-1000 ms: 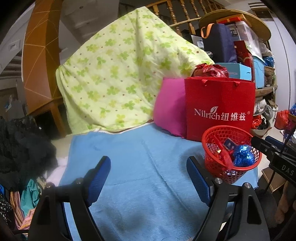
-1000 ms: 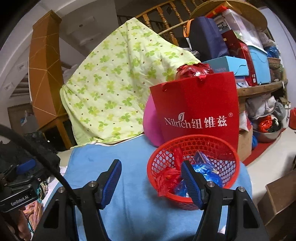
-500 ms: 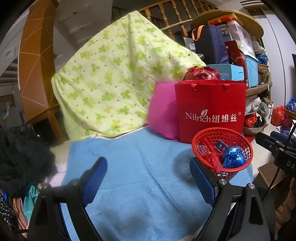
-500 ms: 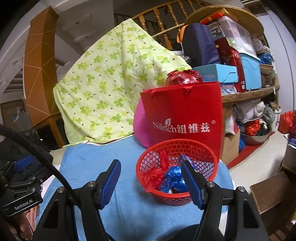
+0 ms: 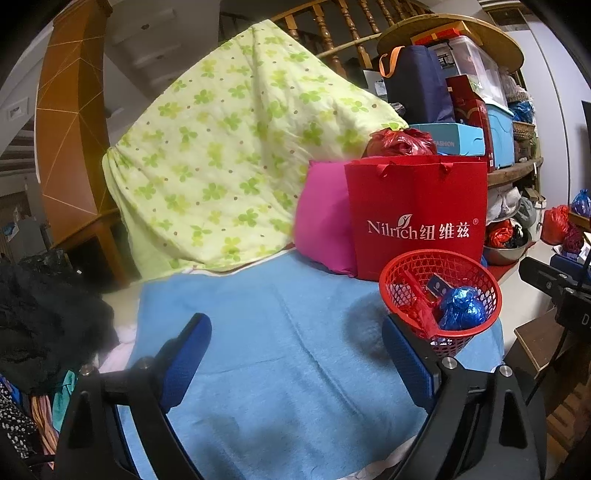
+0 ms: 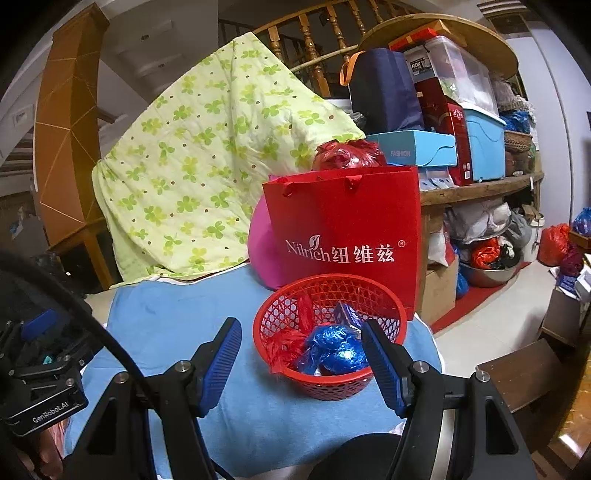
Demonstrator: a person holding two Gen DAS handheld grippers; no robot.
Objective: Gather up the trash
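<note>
A cluttered room fills both views. At 12 o'clock a wooden stair railing [image 5: 343, 22] curves behind everything. At 9 to 11 o'clock stands an orange panel [image 5: 70, 129]. From 10 to 12 o'clock a green clover-print quilt [image 5: 229, 155] drapes down to the surface. At 1 to 3 o'clock wooden shelves [image 6: 480, 190] carry a navy bag [image 6: 384, 92], a clear bin [image 6: 454, 70], a blue tub [image 6: 484, 147] and a teal box [image 6: 417, 149]; under them sit a steel bowl [image 6: 491, 271] and bagged items on the pale floor [image 6: 491, 328].

The surface is covered by a blue towel [image 5: 258, 350], bare across its middle. At its far edge, about 1 o'clock, a red paper bag [image 5: 417, 218] stands upright with a pink cushion [image 5: 321, 229] touching its left side and crumpled red plastic [image 5: 400, 142] showing above its rim. Just in front of the bag, at the towel's right edge, sits a red mesh basket [image 6: 284, 314]. The trash lies inside it: blue foil wads [image 6: 336, 349], a red wrapper [image 6: 286, 343] and a small blue card [image 6: 347, 314].

The left gripper [image 5: 295, 354] hovers over bare towel at 6 o'clock, its jaws spread wide and just now opening further, with nothing between them. The right gripper [image 6: 301, 363] hangs before the basket, jaws apart and pinching nothing.
</note>
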